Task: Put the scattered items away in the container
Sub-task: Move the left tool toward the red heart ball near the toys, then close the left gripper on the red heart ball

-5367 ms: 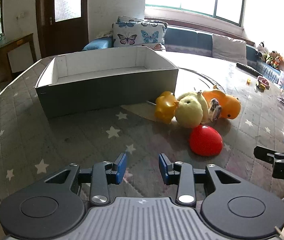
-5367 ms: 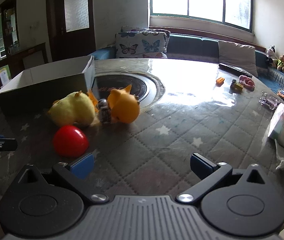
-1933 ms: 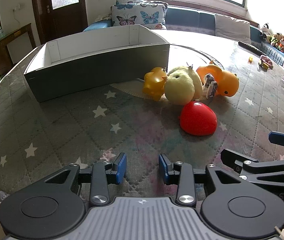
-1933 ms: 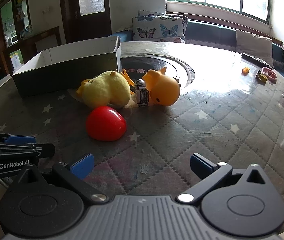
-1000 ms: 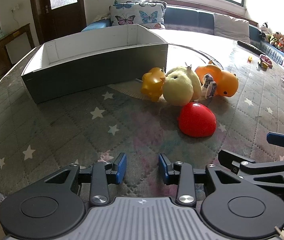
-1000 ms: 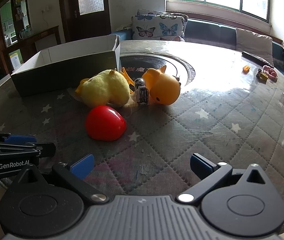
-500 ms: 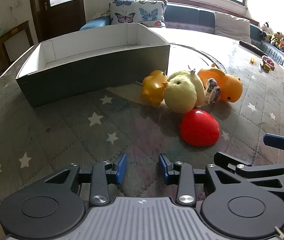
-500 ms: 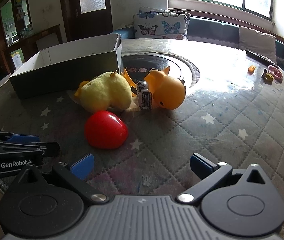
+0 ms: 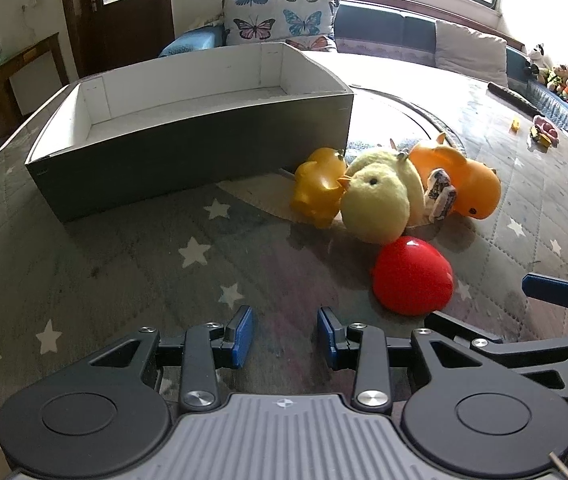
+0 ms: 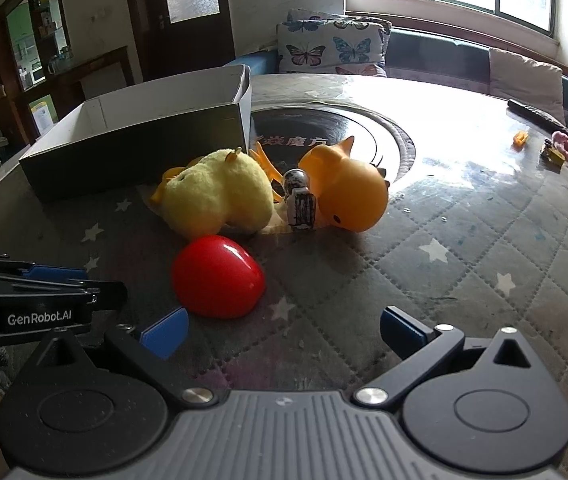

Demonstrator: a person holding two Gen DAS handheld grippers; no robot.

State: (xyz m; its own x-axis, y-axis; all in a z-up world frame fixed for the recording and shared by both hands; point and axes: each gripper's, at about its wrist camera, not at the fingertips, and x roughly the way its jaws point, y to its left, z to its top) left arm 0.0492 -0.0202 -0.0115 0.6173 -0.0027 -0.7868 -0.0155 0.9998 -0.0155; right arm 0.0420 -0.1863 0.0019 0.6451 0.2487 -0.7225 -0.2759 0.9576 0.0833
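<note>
Clearly, much was left: the box [image 9: 188, 148] held nothing I could see, while the red heart [image 9: 412, 280], plush chick [image 9: 376, 204], both rubber toys and a small figure [image 10: 302, 200] lay clustered on the bench [image 9: 124, 264] beside it. My left tongs [image 9: 284, 336] stood slightly parted and my right tongs [image 10: 284, 330] spread wide, both holding nothing, near the heart.

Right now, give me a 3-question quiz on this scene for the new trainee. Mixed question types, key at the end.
1. True or false: the cardboard box already holds a toy.
2. Which toy lies nearest the right gripper? A) orange rubber duck B) red heart-shaped toy C) yellow plush chick
3. Fill in: the small astronaut figure stands between the plush chick and the ____.

Key: 1. False, its visible inside shows bare white walls and floor. 2. B. 3. Orange rubber duck.

Note: the left gripper has its jaws apart and holds nothing, as does the right.
</note>
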